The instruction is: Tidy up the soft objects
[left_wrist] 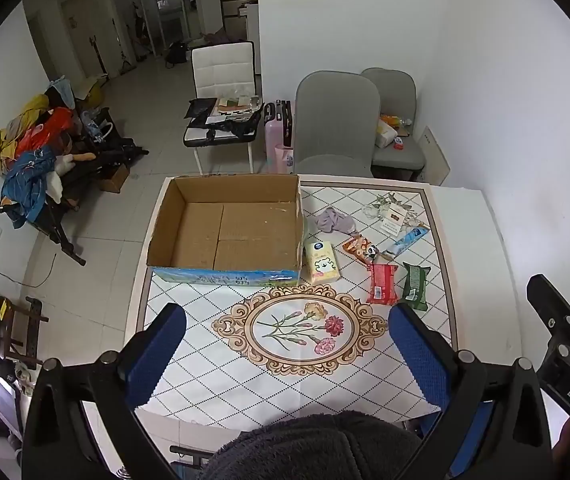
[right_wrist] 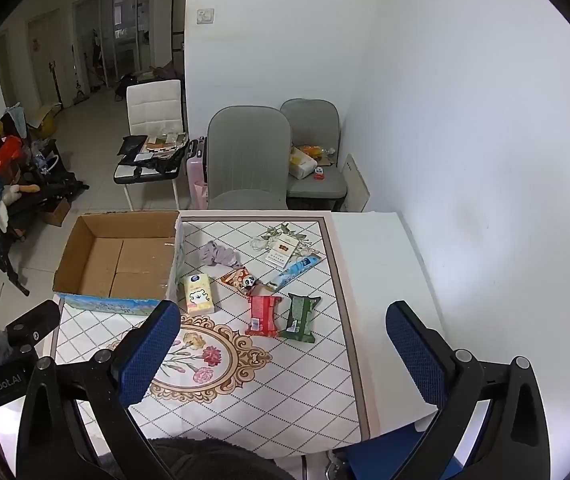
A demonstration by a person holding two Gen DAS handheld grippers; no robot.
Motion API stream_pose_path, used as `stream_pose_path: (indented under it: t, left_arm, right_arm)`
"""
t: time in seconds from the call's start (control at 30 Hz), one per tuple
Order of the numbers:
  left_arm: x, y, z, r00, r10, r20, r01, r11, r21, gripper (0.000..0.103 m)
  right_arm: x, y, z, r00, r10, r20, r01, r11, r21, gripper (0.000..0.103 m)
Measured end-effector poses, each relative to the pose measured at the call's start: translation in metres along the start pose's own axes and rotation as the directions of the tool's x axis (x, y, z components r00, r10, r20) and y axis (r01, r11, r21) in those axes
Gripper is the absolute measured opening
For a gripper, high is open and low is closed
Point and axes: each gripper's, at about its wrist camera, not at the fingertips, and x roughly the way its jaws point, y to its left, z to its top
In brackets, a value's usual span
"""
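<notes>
An open empty cardboard box [left_wrist: 225,232] [right_wrist: 121,260] stands at the table's far left. Right of it lie a yellow tissue pack [left_wrist: 321,262] [right_wrist: 199,293], a red pack [left_wrist: 382,284] [right_wrist: 263,315], a green pack [left_wrist: 415,286] [right_wrist: 300,317], an orange panda snack bag [left_wrist: 361,249] [right_wrist: 243,279], a blue tube pack [left_wrist: 405,241] [right_wrist: 293,272] and a purple cloth [left_wrist: 335,220] [right_wrist: 221,255]. My left gripper [left_wrist: 289,356] is open and empty above the table's near side. My right gripper [right_wrist: 285,356] is open and empty, nearer the table's right side.
A cigarette box [left_wrist: 395,218] [right_wrist: 283,253] and white cord lie at the far right of the patterned tablecloth [left_wrist: 301,332]. Grey chairs [left_wrist: 335,120] stand behind the table. The white wall [right_wrist: 485,120] is on the right. A clutter pile [left_wrist: 33,148] sits on the floor left.
</notes>
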Motion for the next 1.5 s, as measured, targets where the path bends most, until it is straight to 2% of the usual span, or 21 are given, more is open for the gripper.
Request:
stream_pose_path:
  t: [0.63, 1.5]
  left_arm:
    - [-0.002, -0.006, 0.011, 1.0, -0.002, 0.014, 0.002, 1.0, 0.008, 0.103]
    - [-0.005, 0.0, 0.017, 0.999, -0.008, 0.035, 0.008, 1.0, -0.001, 0.103]
  right_arm:
    - [0.004, -0.001, 0.001, 0.999, -0.024, 0.022, 0.023, 0.999, 0.024, 0.103]
    - [0.001, 0.004, 0.003, 0.999, -0.016, 0.038, 0.015, 1.0, 0.023, 0.103]
